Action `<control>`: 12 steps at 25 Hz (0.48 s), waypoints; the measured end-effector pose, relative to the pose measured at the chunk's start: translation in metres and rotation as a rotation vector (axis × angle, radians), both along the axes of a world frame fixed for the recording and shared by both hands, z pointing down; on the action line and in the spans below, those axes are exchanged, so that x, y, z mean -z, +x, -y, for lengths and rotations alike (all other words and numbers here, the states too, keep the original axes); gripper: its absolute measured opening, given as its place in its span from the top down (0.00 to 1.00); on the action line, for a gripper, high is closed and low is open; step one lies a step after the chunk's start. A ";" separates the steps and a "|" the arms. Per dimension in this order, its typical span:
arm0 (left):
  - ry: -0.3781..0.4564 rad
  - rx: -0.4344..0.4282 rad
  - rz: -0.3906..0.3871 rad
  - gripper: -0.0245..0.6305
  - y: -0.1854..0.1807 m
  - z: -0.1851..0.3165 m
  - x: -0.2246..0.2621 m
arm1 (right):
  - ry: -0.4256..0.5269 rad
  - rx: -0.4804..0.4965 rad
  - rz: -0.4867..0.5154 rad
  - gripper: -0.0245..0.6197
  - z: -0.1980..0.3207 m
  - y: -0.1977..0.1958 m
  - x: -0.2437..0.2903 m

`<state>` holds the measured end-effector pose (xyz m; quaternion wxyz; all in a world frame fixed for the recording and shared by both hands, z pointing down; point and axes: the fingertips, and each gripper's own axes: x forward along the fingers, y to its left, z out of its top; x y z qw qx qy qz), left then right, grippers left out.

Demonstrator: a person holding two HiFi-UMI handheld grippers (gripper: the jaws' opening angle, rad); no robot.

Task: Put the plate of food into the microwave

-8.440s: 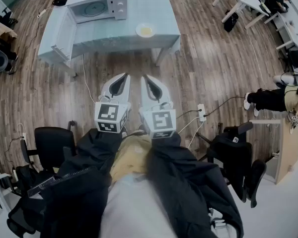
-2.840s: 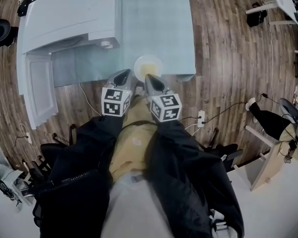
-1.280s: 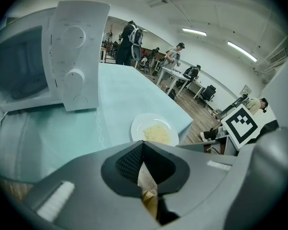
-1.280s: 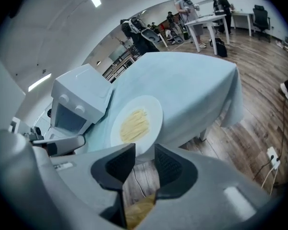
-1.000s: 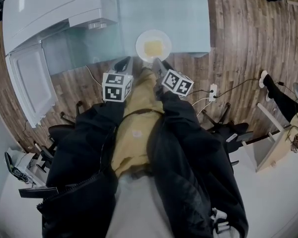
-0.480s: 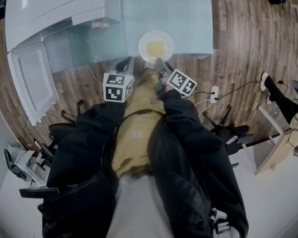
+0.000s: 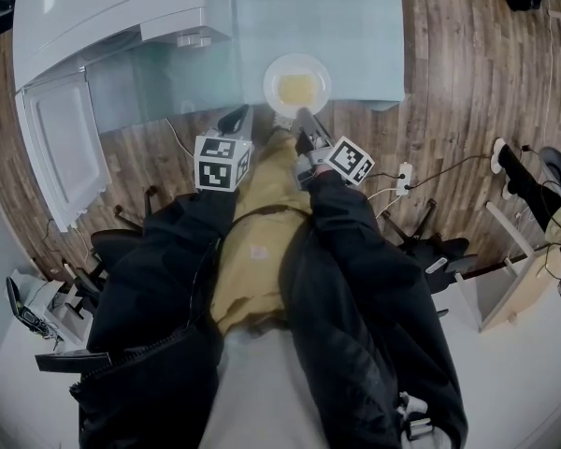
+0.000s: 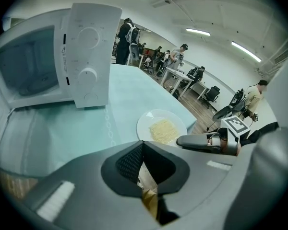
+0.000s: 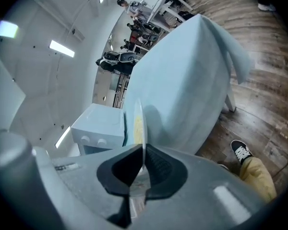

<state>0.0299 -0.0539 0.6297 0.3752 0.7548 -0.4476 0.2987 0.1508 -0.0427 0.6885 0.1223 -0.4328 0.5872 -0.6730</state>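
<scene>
Plate of food [image 7: 297,86] lies at the near edge of the table [image 7: 355,26], with bare tabletop between it and the microwave [image 7: 112,17] at far left, whose door [image 7: 61,148] stands swung open. Right gripper [image 7: 303,114], tilted on its side, has just been closing and pinches the plate's near rim; left gripper [image 7: 233,120], jaws pressed together and empty, hangs just left of the plate at the table's near edge. Print on the microwave panel is too small to read

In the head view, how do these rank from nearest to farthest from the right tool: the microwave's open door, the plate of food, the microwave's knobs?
1. Plate of food: its near rim sits between the right tool's jaws, which have just been closing.
2. Microwave's knobs: up and left of the plate.
3. Microwave's open door: far left.
</scene>
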 end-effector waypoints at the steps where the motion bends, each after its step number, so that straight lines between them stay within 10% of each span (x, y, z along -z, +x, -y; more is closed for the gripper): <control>1: 0.003 0.002 -0.001 0.97 -0.001 0.000 0.001 | -0.002 -0.005 0.007 0.95 -0.001 0.000 0.000; 12: 0.033 0.059 -0.005 0.97 -0.028 0.004 0.011 | 0.143 0.086 0.066 0.95 0.014 -0.019 0.025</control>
